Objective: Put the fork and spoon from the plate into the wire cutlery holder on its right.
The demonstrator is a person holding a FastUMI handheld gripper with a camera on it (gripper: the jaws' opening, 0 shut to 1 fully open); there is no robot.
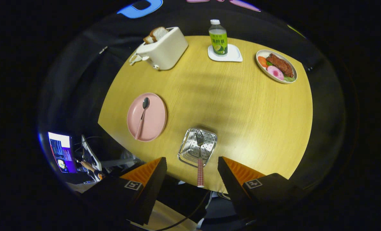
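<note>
Fingers (192, 166) open, empty. Fork (200, 154) already in wire cutlery holder (190, 153), handle overhanging near tabletop (241, 106) edge; bumping it could tip it. Spoon (142, 117) on pink plate (155, 120), left.

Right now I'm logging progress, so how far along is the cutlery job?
Done: the fork stands in the holder, tines down inside and handle sticking out toward the gripper. In hand: nothing; the fingers are spread open with the fork handle loose between them, touching neither. Left: the spoon lies on the pink plate, left of the holder, and must go in too.
</note>
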